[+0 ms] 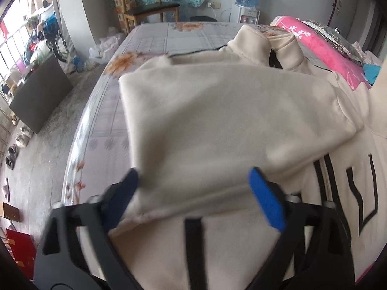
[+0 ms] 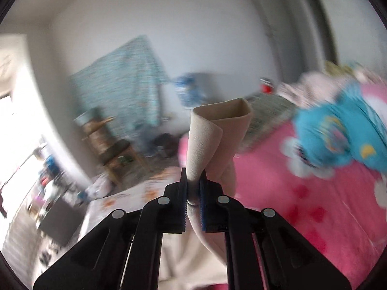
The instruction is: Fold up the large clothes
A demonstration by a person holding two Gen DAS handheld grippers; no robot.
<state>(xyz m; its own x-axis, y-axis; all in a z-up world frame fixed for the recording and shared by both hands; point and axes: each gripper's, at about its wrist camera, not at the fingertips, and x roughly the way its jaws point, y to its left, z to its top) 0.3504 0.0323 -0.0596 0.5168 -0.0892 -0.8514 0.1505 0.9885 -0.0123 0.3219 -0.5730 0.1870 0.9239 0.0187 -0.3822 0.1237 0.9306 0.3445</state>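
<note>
Cream sweatshirt (image 1: 217, 120) bears unreadable black lettering; left gripper (image 1: 193, 181) gapes wide, right gripper (image 2: 193, 181) pinches its cuff (image 2: 217, 125).

The left gripper (image 1: 193, 183) has black angular plastic arms with triangular cut-outs, silver screw heads at the joints, and ribbed blue pads (image 1: 266, 200) lining its fingers. The right gripper (image 2: 193, 183) matches: black linkage bars, round silver rivets, blue-edged pads (image 2: 202, 205).

left claw (image 1: 193, 186): fingers spread wide | right claw (image 2: 193, 183): fingers pinched together
</note>
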